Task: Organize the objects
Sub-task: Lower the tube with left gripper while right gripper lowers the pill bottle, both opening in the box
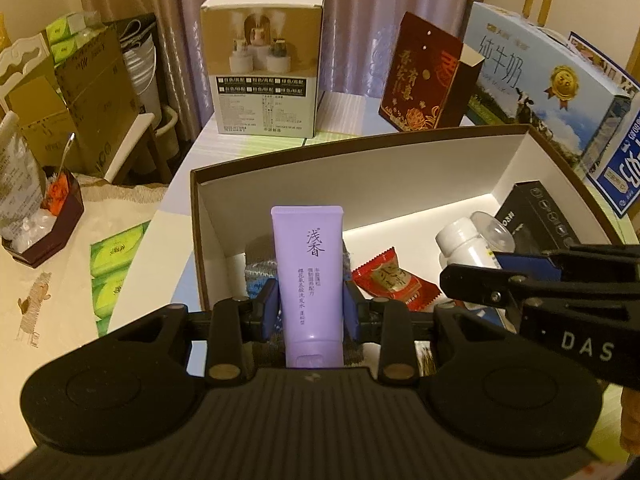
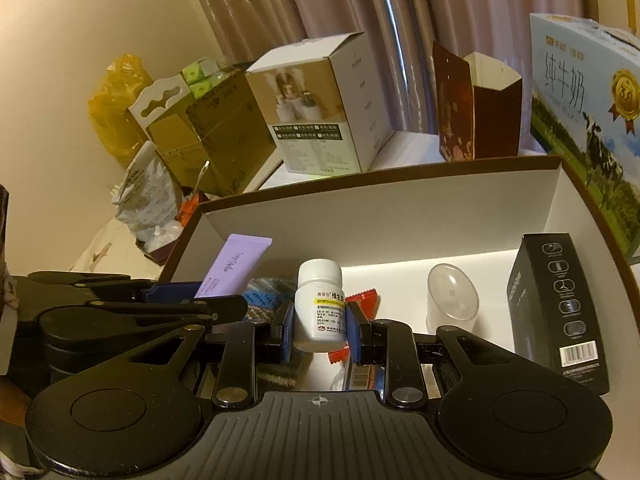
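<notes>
The left hand-held gripper [image 1: 311, 310] was clamped on a lavender tube [image 1: 309, 276], its blue pads [image 1: 270, 309] pressed against the tube's two sides low down, near the cap end; the tube stood upright with its crimped end at 12 o'clock, over the near left corner of an open brown box with a white lining [image 1: 320, 184]. The right hand-held gripper [image 2: 320, 330] was closed on a white pill bottle [image 2: 320, 306], its pads touching the bottle's labelled body on both sides, the cap pointing to 12 o'clock and the bottle's base clear of the box floor. In the left wrist view the right hand-held gripper came in from 3 o'clock with the bottle at its tip; in the right wrist view the left one came in from 9 o'clock with the tube tilted toward 1 o'clock. Inside the box lay a red snack sachet [image 1: 394, 278] near the middle, a knitted striped cloth [image 2: 266, 296] toward 9 o'clock beneath the tube, a clear plastic cup [image 2: 452, 296] toward 2 o'clock, and a black carton [image 2: 560, 308] standing against the wall at 3 o'clock. Beyond the box, at 12 o'clock on the bench [image 1: 344, 114], stood a white humidifier carton [image 1: 266, 64], with a dark red gift box [image 1: 420, 76] and a blue milk carton [image 1: 536, 80] toward 1 and 2 o'clock.
</notes>
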Tool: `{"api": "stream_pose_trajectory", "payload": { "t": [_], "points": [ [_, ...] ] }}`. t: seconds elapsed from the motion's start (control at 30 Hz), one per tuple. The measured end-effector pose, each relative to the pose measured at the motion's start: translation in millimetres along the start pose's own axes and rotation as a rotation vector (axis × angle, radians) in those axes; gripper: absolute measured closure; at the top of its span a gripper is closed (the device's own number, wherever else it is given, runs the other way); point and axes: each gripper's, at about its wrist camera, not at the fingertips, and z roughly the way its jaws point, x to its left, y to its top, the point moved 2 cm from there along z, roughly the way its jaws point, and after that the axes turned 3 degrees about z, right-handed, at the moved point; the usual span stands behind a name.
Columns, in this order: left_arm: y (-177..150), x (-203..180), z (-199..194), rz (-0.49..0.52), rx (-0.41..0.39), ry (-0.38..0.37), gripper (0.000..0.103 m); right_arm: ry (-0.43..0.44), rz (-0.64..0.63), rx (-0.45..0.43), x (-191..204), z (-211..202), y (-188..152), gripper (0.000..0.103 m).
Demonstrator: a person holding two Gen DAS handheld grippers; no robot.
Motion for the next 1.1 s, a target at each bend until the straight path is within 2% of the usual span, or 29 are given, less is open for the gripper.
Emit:
{"api": "stream_pose_trajectory", "payload": {
  "t": [0.17,0.43,0.53,0.8,0.93,1.1],
  "points": [
    [3.5,-0.8,13.3,0.008,0.014,-0.008,0.074,0.007,0.027,0.007,-4.7,9.5,3.5,0.079],
    [12.5,1.7,15.6,0.017,-0.012,-0.015,0.072,0.016,0.051,0.016,-6.7,21.0,8.8,0.079],
    [14.0,3.5,16.1,0.017,-0.011,-0.013,0.066,0.022,0.060,0.021,-6.8,24.4,9.4,0.079],
    [16.4,6.8,15.1,0.016,-0.020,-0.006,0.065,0.041,0.094,0.027,-8.8,30.8,9.9,0.079],
    [18.3,9.0,13.2,0.015,-0.029,-0.001,0.060,0.065,0.140,0.003,-11.5,31.3,12.3,0.079],
    [19.3,10.2,9.3,0.013,-0.039,-0.005,0.055,0.058,0.130,-0.008,-11.6,26.5,15.4,0.078]
  ]
}}
